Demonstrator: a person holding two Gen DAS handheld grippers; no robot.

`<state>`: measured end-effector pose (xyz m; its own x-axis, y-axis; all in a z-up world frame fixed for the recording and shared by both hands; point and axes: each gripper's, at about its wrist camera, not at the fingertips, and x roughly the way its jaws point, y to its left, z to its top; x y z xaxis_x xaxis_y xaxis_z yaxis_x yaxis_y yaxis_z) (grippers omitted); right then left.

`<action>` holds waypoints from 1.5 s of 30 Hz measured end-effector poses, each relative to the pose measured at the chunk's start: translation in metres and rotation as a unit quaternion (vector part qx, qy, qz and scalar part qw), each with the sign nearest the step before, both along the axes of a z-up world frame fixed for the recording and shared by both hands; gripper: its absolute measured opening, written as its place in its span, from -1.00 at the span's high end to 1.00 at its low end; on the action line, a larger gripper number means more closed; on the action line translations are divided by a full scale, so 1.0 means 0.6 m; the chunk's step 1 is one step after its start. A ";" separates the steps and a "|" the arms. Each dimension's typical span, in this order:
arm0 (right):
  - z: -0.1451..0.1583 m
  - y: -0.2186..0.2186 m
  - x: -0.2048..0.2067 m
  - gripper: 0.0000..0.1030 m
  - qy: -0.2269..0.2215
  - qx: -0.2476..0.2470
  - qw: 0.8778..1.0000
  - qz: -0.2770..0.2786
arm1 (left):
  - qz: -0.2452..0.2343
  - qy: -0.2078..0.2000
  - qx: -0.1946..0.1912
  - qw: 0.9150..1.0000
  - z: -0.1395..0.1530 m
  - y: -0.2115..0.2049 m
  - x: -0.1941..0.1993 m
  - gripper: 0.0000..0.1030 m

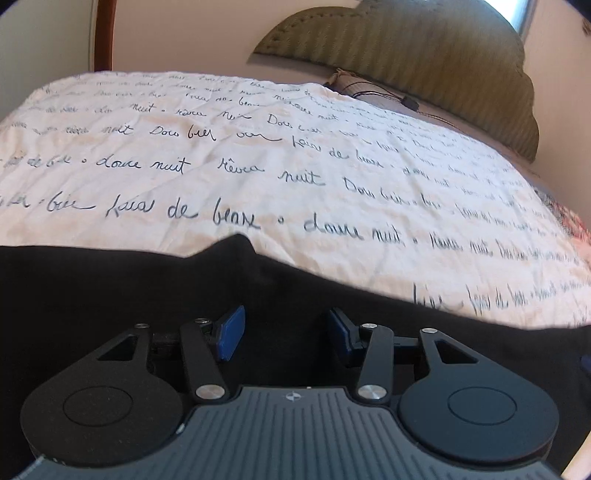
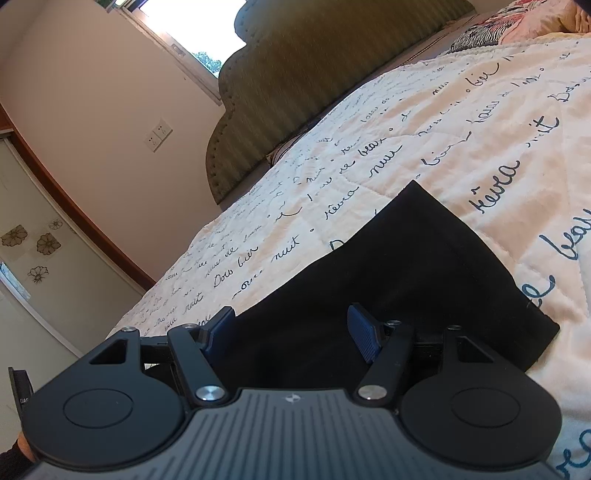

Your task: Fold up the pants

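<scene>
Cream quilted cotton covers the bed: a bedspread (image 1: 258, 155) printed with rows of dark handwritten script, lightly wrinkled, filling the middle of both wrist views. In the left wrist view an olive, ribbed, scalloped headboard (image 1: 424, 62) stands at one o'clock against a pale wall, a thin black cable (image 1: 388, 98) trails by the bedspread's far edge in front of it, and a strip of red-brown wooden trim (image 1: 104, 35) runs down at eleven o'clock. In the right wrist view a window (image 2: 192, 29) glows at twelve o'clock, a wall switch plate (image 2: 158, 135) sits at ten o'clock, a cupboard door with flower prints (image 2: 33, 243) is at nine o'clock, and a patterned pillow (image 2: 484, 29) lies at one o'clock.

The black pants (image 1: 110, 288) lie flat on the bedspread, across the lower half of the left wrist view; in the right wrist view one end of them reaches toward one o'clock, ending in a squared corner.

The left gripper (image 1: 286, 334) hangs over the dark cloth with its blue pads apart and nothing pinched between them. The right gripper (image 2: 291, 336) likewise has its fingers released, spread wide above the pants without grasping them.
</scene>
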<state>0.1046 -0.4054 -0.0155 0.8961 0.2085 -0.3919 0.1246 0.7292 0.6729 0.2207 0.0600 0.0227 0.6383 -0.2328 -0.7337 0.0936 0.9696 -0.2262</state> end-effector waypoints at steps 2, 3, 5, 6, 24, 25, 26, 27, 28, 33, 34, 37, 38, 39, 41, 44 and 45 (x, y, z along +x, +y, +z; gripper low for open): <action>-0.001 0.000 0.000 -0.29 0.000 0.001 1.000 0.001 | 0.008 0.012 -0.015 1.000 0.000 0.008 0.017 -0.01; -0.001 0.000 0.000 -0.28 -0.001 0.001 1.000 0.001 | 0.008 0.010 -0.014 1.000 -0.001 0.006 0.019 0.00; 0.000 -0.001 -0.003 -0.29 -0.004 0.007 1.000 -0.002 | -0.004 -0.013 0.012 1.000 -0.006 -0.001 0.009 -0.01; 0.001 -0.004 -0.007 -0.29 -0.007 0.015 1.000 -0.006 | -0.010 -0.030 0.031 0.999 -0.003 -0.011 -0.001 -0.04; 0.003 -0.110 -0.148 -0.60 0.059 0.158 0.975 -0.144 | -0.053 -0.092 -0.066 0.992 -0.007 -0.071 -0.214 -0.63; 0.005 -0.108 -0.140 -0.68 0.064 0.160 0.975 -0.144 | -0.053 -0.101 -0.064 0.991 -0.014 -0.072 -0.218 -0.64; 0.006 -0.107 -0.134 -0.77 0.066 0.161 0.974 -0.143 | -0.057 -0.111 -0.061 0.990 -0.019 -0.072 -0.221 -0.66; 0.007 -0.104 -0.128 -0.79 0.066 0.163 0.974 -0.142 | -0.060 -0.116 -0.061 0.990 -0.023 -0.073 -0.223 -0.68; 0.008 -0.101 -0.122 -0.79 0.067 0.167 0.974 -0.136 | -0.059 -0.118 -0.064 0.989 -0.024 -0.072 -0.225 -0.70; 0.004 -0.068 -0.092 -0.79 0.066 0.190 0.976 -0.085 | -0.061 -0.116 -0.078 0.988 -0.025 -0.067 -0.226 -0.78; 0.006 -0.064 -0.087 -0.79 0.068 0.179 0.978 -0.085 | -0.063 -0.116 -0.078 0.988 -0.025 -0.068 -0.226 -0.82; 0.003 -0.077 -0.086 -0.78 0.045 0.185 0.975 -0.119 | -0.068 -0.117 -0.078 0.988 -0.026 -0.070 -0.226 -0.87; 0.001 -0.085 -0.087 -0.76 0.033 0.189 0.972 -0.137 | -0.068 -0.117 -0.078 0.988 -0.026 -0.071 -0.225 -0.87; -0.001 -0.094 -0.089 -0.75 0.022 0.188 0.969 -0.157 | -0.068 -0.117 -0.080 0.988 -0.027 -0.070 -0.225 -0.87; -0.005 -0.101 -0.086 0.03 0.022 0.174 0.968 -0.182 | -0.068 -0.117 -0.088 0.987 -0.028 -0.066 -0.224 -0.88; -0.026 -0.095 -0.069 0.66 0.071 0.131 0.973 -0.174 | -0.067 -0.117 -0.102 0.986 -0.030 -0.060 -0.222 -0.89; -0.031 -0.092 -0.074 0.68 0.059 0.120 0.976 -0.172 | -0.067 -0.117 -0.105 0.985 -0.031 -0.059 -0.222 -0.90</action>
<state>0.0604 -0.4606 -0.0340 0.8804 0.0007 -0.4743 0.4223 0.4541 0.7845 0.0876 0.0248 0.0043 0.7377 -0.4575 -0.4964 0.2907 0.8790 -0.3780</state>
